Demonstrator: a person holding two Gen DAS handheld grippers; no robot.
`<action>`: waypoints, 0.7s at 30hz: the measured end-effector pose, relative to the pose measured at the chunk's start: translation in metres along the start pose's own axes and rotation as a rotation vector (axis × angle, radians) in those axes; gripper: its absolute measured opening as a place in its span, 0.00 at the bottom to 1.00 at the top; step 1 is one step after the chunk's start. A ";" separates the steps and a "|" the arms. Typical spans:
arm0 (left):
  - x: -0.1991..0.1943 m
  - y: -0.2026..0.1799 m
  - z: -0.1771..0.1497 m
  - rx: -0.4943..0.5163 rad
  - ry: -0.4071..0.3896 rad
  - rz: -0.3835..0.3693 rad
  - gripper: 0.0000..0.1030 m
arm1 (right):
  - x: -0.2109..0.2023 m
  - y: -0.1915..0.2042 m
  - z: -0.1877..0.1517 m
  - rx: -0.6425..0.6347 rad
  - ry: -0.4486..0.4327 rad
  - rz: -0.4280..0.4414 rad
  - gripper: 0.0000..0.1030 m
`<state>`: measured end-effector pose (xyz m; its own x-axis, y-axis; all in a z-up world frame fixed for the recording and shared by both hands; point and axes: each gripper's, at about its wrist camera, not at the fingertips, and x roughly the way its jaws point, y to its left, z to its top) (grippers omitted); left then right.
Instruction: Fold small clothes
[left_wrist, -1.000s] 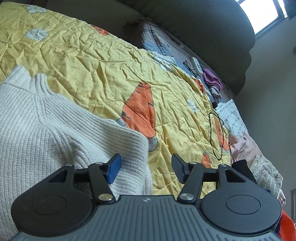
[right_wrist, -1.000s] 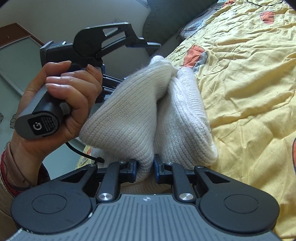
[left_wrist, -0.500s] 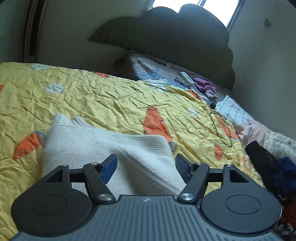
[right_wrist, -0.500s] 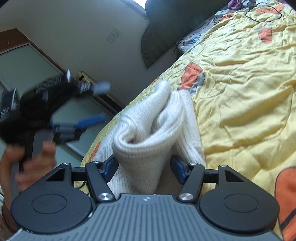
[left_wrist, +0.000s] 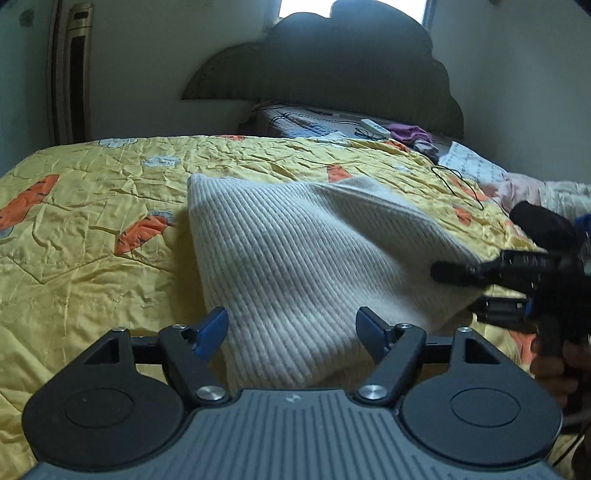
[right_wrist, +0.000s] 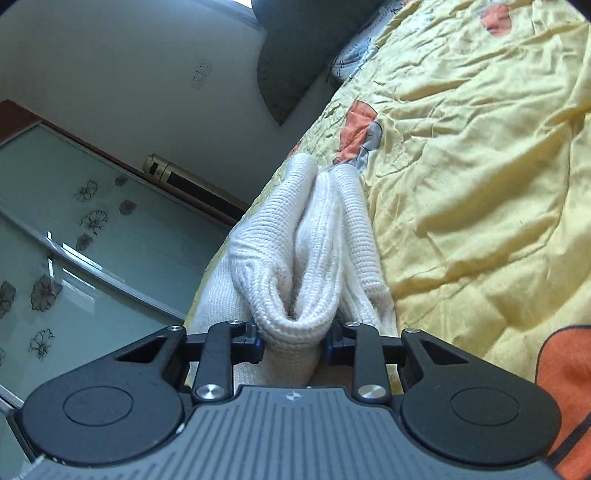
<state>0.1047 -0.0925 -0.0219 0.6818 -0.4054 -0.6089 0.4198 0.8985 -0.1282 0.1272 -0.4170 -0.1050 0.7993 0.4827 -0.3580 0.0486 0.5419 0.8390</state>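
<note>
A white ribbed knit sweater (left_wrist: 295, 251) lies folded on the yellow carrot-print quilt (left_wrist: 92, 236). My left gripper (left_wrist: 291, 328) is open, its blue-padded fingers apart on either side of the sweater's near edge, holding nothing. My right gripper (right_wrist: 295, 341) has its jaws partly closed around a thick bundle of sweater folds (right_wrist: 295, 273). The right gripper also shows in the left wrist view (left_wrist: 509, 284) at the sweater's right edge, held by a hand.
A dark padded headboard (left_wrist: 332, 66) and a patterned pillow (left_wrist: 314, 125) are at the far end of the bed. A black cable (left_wrist: 458, 184), a remote and a pile of clothes (left_wrist: 535, 192) lie at the right. A glass sliding door (right_wrist: 74, 240) stands left.
My left gripper has pulled back and levelled, staying open. My right gripper opened half a second ago and has closed in on the sweater folds again. The sweater now lies flatter.
</note>
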 end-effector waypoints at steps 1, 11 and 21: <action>-0.002 -0.003 -0.006 0.038 0.000 -0.007 0.78 | 0.001 0.000 0.000 -0.002 -0.001 -0.003 0.30; 0.010 -0.015 -0.030 0.196 -0.028 0.201 0.80 | 0.014 -0.003 0.003 0.058 0.016 -0.006 0.40; -0.014 0.005 -0.027 0.146 -0.138 0.351 0.80 | 0.003 0.033 0.001 -0.044 -0.024 0.089 0.20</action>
<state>0.0809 -0.0772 -0.0350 0.8689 -0.1057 -0.4835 0.2207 0.9572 0.1872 0.1318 -0.3984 -0.0777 0.8135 0.5139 -0.2724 -0.0491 0.5273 0.8483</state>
